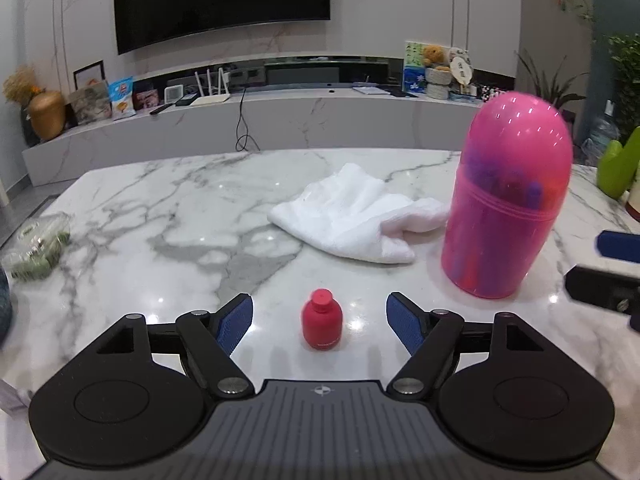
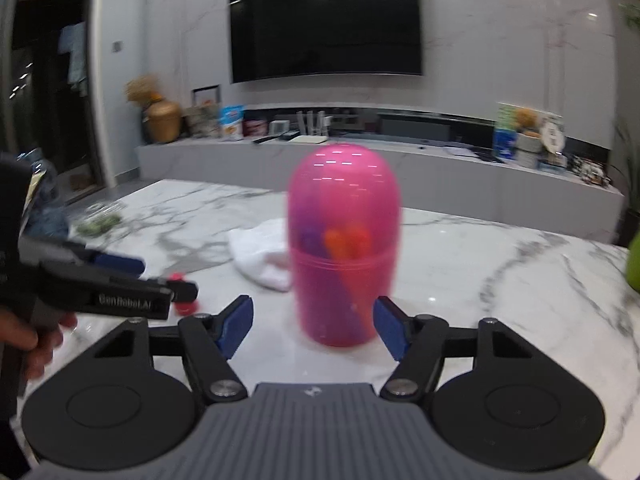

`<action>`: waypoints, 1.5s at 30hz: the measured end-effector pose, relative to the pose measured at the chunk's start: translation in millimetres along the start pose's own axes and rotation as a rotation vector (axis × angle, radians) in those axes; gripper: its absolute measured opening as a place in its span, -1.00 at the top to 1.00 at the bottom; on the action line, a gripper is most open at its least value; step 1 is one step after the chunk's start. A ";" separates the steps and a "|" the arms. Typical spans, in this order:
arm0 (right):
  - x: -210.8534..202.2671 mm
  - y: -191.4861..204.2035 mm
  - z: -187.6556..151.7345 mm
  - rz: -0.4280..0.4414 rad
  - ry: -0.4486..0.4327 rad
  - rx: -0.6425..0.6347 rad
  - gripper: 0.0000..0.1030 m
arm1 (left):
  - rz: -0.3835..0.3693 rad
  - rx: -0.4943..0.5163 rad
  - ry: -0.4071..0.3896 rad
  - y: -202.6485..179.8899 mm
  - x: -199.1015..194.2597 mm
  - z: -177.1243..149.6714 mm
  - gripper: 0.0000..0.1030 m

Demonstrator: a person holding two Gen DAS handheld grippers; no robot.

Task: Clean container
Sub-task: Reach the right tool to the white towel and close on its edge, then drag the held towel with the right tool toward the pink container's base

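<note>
A tall pink capsule-shaped container [image 1: 508, 200] stands upright on the marble table [image 1: 160, 208], with coloured items inside. My right gripper [image 2: 313, 312] is open, and the container [image 2: 344, 240] stands just past its fingertips; a gap shows on the left side. A small red bottle [image 1: 322, 322] stands between the open fingers of my left gripper [image 1: 320, 308], clear of both pads. A crumpled white towel [image 1: 356, 216] lies left of the container. In the right wrist view the left gripper [image 2: 160, 276] partly hides the bottle [image 2: 182, 294].
A clear bag of green items [image 1: 36, 248] lies at the table's left edge. A green object [image 1: 616, 168] stands at the far right. The right gripper's fingers [image 1: 608, 264] reach in from the right. A hand [image 2: 32, 336] holds the left gripper.
</note>
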State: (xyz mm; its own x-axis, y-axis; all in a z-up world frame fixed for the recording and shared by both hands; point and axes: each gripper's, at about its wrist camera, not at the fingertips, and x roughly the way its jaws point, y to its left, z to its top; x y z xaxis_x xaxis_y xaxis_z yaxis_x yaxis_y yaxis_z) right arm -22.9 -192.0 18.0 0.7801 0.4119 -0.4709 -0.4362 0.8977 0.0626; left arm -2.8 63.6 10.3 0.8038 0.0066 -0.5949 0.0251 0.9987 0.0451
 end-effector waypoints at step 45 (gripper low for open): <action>93.9 81.3 83.0 -0.072 0.071 -0.170 0.82 | 0.076 -0.170 -0.005 71.4 -16.7 12.6 -0.42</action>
State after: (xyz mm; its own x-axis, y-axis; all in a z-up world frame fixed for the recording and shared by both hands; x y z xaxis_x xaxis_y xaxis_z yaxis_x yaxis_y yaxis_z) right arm 52.1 -67.4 51.9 0.7812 0.3300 -0.5299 -0.4543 0.8827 -0.1200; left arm -6.9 134.2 33.5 0.8026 0.0831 -0.5907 -0.1369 0.9895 -0.0469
